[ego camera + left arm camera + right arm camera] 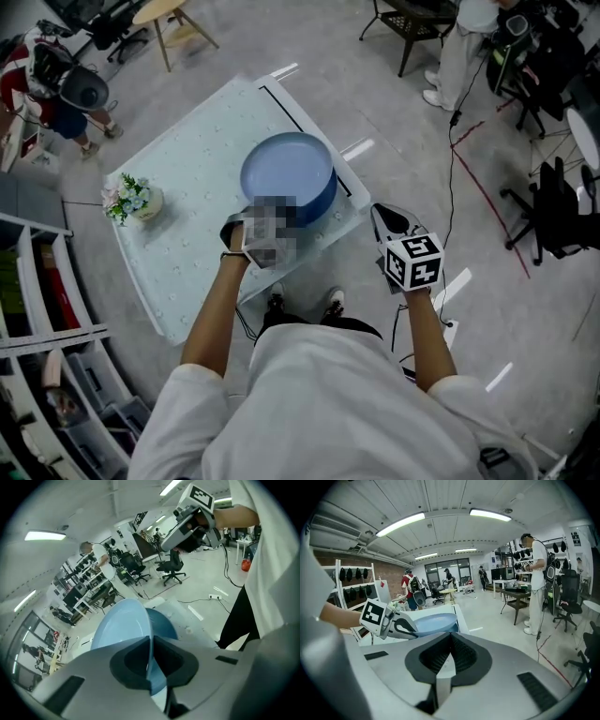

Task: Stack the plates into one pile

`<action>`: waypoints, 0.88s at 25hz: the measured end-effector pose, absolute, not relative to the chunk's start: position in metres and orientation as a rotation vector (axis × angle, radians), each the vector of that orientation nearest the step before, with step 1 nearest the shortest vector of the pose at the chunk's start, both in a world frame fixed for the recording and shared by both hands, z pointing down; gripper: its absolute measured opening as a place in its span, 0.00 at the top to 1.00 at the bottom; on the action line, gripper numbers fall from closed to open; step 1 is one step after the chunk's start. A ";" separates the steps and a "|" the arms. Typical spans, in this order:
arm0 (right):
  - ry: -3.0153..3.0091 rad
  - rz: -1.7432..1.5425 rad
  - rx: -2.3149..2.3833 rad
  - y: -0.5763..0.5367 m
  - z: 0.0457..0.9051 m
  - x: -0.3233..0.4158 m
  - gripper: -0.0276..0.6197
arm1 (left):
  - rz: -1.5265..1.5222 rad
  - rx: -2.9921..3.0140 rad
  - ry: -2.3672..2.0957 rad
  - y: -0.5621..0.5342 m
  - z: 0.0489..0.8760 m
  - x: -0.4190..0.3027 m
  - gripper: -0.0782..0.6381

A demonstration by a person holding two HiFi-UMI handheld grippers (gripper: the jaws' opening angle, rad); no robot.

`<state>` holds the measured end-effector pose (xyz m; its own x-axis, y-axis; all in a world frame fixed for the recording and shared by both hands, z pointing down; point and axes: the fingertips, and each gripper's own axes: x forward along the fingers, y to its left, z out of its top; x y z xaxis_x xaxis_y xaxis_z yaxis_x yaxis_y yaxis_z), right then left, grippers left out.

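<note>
Left gripper [150,660] clamped on the pale plate's [122,626] rim; an edge grip, I judge, lets me lay it on the darker plate [165,626]. Right gripper [451,657] pinched closed, empty, beside the table [187,178].

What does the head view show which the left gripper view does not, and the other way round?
Only the head view: the flower pot at the table's far corner, and the person's shoes below the table edge.
Only the left gripper view: the left tongs shut on the rim of the light blue plate, with the darker blue plate behind it.
Both: the two plates and the right tongs, held away from them.
</note>
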<state>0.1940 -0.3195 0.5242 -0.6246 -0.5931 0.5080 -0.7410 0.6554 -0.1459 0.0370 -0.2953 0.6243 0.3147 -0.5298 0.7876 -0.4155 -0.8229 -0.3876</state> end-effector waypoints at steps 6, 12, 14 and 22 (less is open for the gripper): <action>-2.468 0.485 1.053 -0.313 0.528 0.220 0.93 | -1.641 -2.421 0.840 -0.294 0.650 0.050 0.85; -2.470 0.443 1.059 -0.314 0.523 0.241 0.94 | -1.669 -2.472 0.860 -0.285 0.664 0.062 0.84; -2.482 0.447 1.053 -0.316 0.522 0.243 0.93 | -1.648 -2.493 0.898 -0.283 0.664 0.062 0.83; -2.520 0.392 1.015 -0.331 0.504 0.222 0.93 | -1.606 -2.614 0.979 -0.273 0.651 0.043 0.63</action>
